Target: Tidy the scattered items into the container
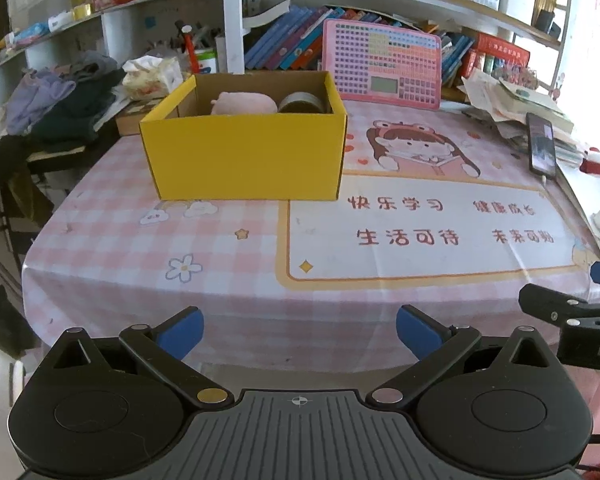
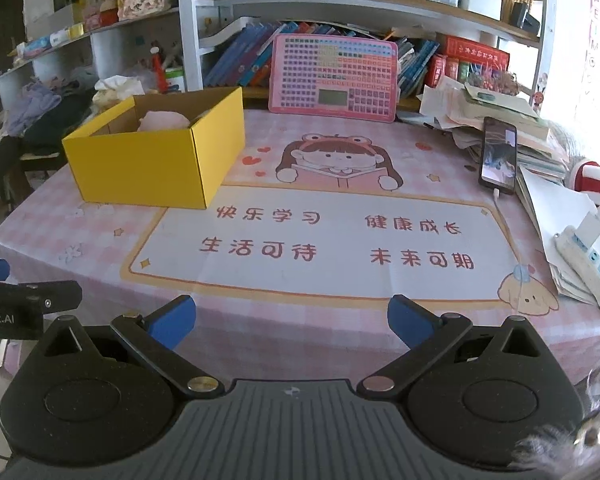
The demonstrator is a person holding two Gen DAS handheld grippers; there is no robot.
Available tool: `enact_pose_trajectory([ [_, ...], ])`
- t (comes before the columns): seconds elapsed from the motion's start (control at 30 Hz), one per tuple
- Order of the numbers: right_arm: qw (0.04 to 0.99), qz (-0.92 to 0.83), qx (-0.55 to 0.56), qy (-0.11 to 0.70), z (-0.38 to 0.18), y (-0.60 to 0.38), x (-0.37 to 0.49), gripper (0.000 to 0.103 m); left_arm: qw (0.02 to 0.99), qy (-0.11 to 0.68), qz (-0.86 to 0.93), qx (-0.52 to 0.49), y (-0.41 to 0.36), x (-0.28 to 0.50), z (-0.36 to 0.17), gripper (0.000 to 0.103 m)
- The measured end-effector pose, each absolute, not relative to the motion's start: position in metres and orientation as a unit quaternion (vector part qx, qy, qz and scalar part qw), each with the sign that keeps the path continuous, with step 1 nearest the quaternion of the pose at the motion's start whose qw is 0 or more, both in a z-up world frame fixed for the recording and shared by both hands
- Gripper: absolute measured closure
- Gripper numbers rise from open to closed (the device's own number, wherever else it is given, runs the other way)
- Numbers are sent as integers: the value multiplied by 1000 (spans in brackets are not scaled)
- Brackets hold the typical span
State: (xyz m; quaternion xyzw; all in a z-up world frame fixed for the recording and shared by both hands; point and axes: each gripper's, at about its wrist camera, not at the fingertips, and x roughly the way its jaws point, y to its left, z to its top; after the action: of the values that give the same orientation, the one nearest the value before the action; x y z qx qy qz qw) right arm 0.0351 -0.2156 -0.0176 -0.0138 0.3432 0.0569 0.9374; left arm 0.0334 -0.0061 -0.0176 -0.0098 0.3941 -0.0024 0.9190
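A yellow cardboard box [image 1: 246, 156] [image 2: 140, 168] stands on the pink checked tablecloth, left of the cartoon print. Inside it lie a pink plush toy [image 1: 242, 103] [image 2: 164, 120] and a grey roll of tape [image 1: 302, 103]; the roll is hidden in the right wrist view. My left gripper [image 1: 300, 334] hovers open over the table's near edge, well short of the box, nothing between its blue fingers. My right gripper [image 2: 292, 326] is likewise open and empty near the front edge, to the right of the left one. Each gripper's side shows at the other view's edge.
A pink learning tablet [image 1: 382, 65] [image 2: 332, 76] leans against the shelf behind the box. A phone [image 1: 542, 146] [image 2: 498, 156] on a cable rests against a pile of papers at the right. A power strip [image 2: 588, 264] lies at the right edge. Clothes [image 1: 60, 100] are heaped left.
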Motion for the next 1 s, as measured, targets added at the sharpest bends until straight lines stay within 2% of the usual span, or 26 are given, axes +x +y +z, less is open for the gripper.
enact_pose_trajectory([
  [1.0,935,82,-24,343,-17,-214,27,0,916,401,-9,-7,-12,22,-18,0],
])
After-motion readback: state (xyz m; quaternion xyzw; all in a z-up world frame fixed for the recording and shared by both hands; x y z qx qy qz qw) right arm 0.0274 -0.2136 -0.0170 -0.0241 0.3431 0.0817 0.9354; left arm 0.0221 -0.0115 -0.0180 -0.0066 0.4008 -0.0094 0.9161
